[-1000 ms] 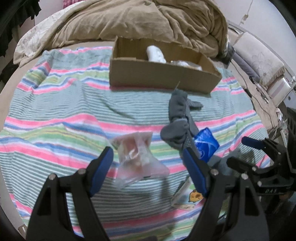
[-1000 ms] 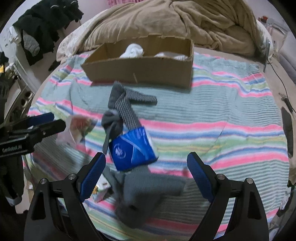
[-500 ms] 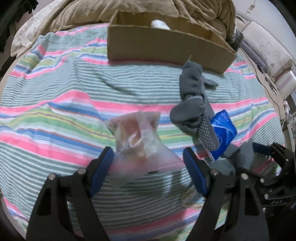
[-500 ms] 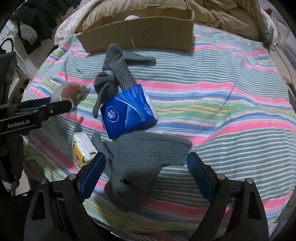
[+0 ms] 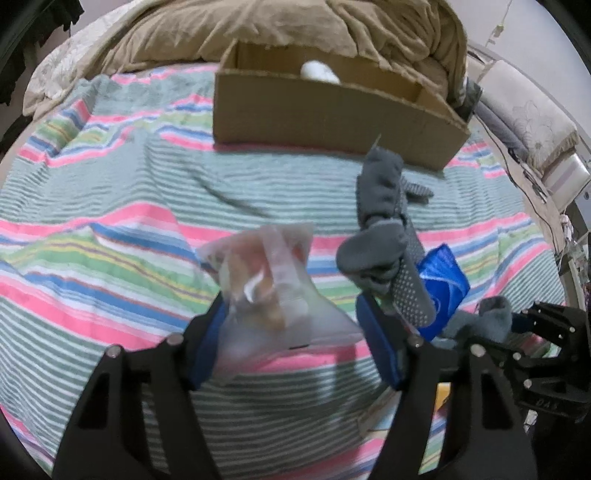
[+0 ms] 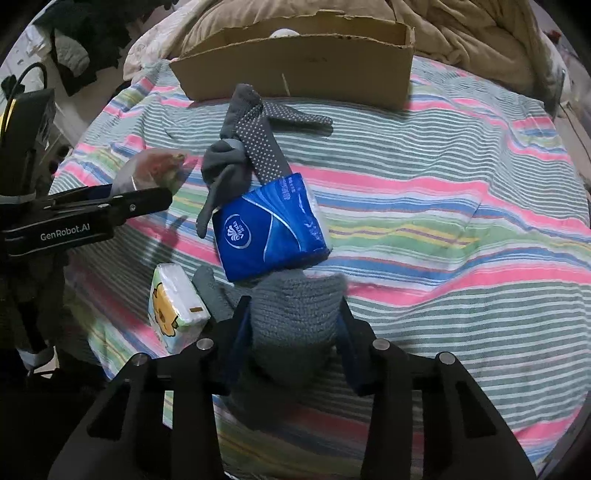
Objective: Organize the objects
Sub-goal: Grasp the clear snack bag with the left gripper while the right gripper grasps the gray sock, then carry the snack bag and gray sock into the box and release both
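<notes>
My left gripper has its jaws around a clear plastic bag of snacks, narrower than before, with the bag's lower part between the pads. My right gripper is shut on a grey knitted sock at the near edge of the bed. A blue tissue pack lies just beyond it, touching a knotted pair of grey dotted socks. A cardboard box with white items inside stands at the far side of the striped blanket.
A small white tissue pack with a yellow cartoon lies left of the right gripper. A tan duvet is heaped behind the box. The left gripper shows in the right wrist view. Dark clothes hang at the far left.
Both grippers moved forward and closed. The left jaws narrowed around the snack bag. The right jaws shut on the grey sock.
</notes>
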The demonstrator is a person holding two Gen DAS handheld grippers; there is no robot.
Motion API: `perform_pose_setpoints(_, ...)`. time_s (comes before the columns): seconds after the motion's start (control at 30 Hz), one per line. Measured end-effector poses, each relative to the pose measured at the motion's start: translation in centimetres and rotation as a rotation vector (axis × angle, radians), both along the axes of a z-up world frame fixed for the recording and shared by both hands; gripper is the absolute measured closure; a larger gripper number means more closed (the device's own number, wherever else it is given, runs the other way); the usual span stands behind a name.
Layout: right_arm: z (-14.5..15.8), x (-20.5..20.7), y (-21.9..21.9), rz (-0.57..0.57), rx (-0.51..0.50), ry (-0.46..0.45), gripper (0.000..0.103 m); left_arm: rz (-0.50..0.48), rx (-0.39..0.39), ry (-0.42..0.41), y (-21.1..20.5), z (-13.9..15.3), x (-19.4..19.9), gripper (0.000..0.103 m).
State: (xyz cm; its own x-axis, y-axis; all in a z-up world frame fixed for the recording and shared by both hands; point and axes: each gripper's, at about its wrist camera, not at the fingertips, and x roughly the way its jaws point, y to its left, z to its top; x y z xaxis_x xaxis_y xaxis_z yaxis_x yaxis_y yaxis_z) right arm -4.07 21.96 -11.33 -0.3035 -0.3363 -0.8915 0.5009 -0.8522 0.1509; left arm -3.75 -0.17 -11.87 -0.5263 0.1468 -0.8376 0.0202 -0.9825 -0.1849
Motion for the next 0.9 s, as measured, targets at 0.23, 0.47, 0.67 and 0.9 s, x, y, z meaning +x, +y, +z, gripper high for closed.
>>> perform_pose_setpoints(0.23,2.1,-0.2,0.0,0.009,-0.018,0.030,0.063,-0.018,0.012,0.025,0.3,1.5,0.5,0.034)
perform_pose_setpoints(0.47,4.9,-1.1,0.9,-0.008,-0.046,0.087,0.063,-0.036,0.034,0.066,0.2,4.1,0.7,0.034)
perform_pose_setpoints(0.67,6.9,-2.2,1.3,-0.034,-0.082,0.128,0.063,-0.059,0.040,0.106,0.6,6.6,0.4,0.034)
perform_pose_setpoints(0.9,9.5,-4.2,0.5,-0.041,-0.123,0.189,0.063,-0.059,0.054,0.134,0.3,8.2,-0.7,0.034)
